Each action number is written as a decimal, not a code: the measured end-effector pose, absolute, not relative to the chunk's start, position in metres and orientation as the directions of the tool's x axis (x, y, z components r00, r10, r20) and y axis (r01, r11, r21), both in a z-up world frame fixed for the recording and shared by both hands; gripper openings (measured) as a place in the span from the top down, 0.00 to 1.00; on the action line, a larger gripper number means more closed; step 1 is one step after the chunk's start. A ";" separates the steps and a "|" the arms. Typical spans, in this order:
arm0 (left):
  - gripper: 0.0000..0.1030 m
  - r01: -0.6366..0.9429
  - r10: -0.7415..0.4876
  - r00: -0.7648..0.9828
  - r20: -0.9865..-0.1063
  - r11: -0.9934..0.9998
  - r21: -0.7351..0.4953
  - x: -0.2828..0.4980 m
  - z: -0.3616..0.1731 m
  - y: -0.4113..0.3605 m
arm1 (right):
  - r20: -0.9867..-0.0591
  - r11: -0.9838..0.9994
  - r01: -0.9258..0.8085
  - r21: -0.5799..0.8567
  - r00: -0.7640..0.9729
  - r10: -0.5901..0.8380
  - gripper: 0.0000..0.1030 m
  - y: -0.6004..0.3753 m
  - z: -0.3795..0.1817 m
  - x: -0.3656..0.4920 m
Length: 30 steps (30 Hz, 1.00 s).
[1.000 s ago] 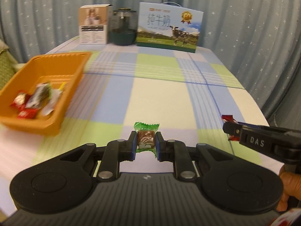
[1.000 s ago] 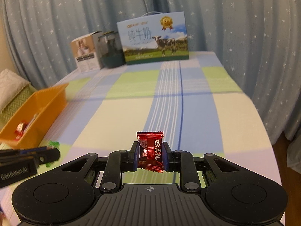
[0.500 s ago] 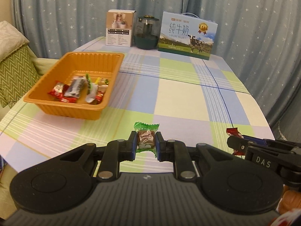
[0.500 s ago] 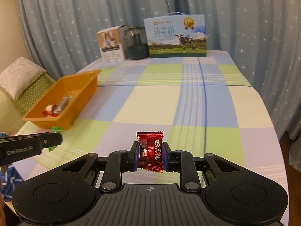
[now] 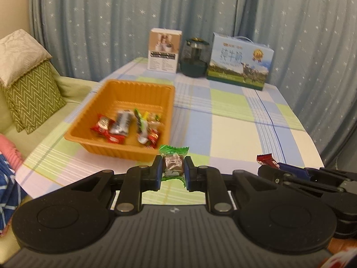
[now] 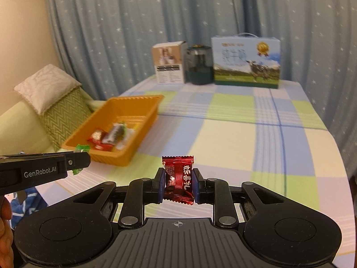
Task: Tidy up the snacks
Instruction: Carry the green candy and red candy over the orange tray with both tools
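Left hand-held gripper [image 5: 173, 171] clamps green-wrapped candy [image 5: 173, 163], brown centre, above surface [image 5: 234, 129] near orange tray [image 5: 107, 149]. Right hand-held gripper [image 6: 177, 184] pinches glossy red candy [image 6: 177, 178], white Chinese characters. "GenRobot.AI" printed on left gripper.

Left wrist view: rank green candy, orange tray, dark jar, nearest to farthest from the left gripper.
1. Green candy: clamped between the pads of the left gripper.
2. Orange tray: ahead and to the left, on the checked tablecloth, other snacks inside.
3. Dark jar: far end of the table, between a white box and a milk carton.
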<state>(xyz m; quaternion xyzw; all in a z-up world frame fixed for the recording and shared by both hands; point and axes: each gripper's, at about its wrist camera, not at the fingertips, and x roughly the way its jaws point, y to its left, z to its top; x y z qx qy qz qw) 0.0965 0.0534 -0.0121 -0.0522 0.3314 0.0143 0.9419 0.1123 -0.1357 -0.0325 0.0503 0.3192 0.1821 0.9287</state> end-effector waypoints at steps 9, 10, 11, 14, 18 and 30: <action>0.83 -0.079 0.017 0.780 -0.626 0.994 -0.072 0.106 0.009 0.089 | -0.555 0.903 -0.374 0.213 0.714 0.426 0.76 -0.097 -0.014 0.130; 0.83 -0.077 0.013 0.780 -0.626 0.994 -0.075 0.108 0.010 0.094 | -0.555 0.899 -0.382 0.214 0.710 0.434 0.76 -0.093 -0.013 0.133; 0.83 -0.075 0.009 0.780 -0.626 0.994 -0.079 0.110 0.011 0.098 | -0.554 0.894 -0.393 0.214 0.706 0.442 0.76 -0.088 -0.011 0.136; 0.83 -0.072 0.018 0.780 -0.626 0.996 -0.061 0.120 0.016 0.110 | -0.553 0.881 -0.424 0.208 0.693 0.464 0.76 -0.073 -0.008 0.147; 0.83 -0.068 0.022 0.781 -0.624 0.996 -0.049 0.138 0.021 0.128 | -0.556 0.868 -0.452 0.206 0.676 0.484 0.76 -0.055 -0.008 0.167; 0.83 -0.050 0.013 0.759 -0.651 0.998 -0.038 0.200 0.005 0.169 | -0.599 0.846 -0.497 0.190 0.624 0.502 0.76 -0.009 -0.022 0.230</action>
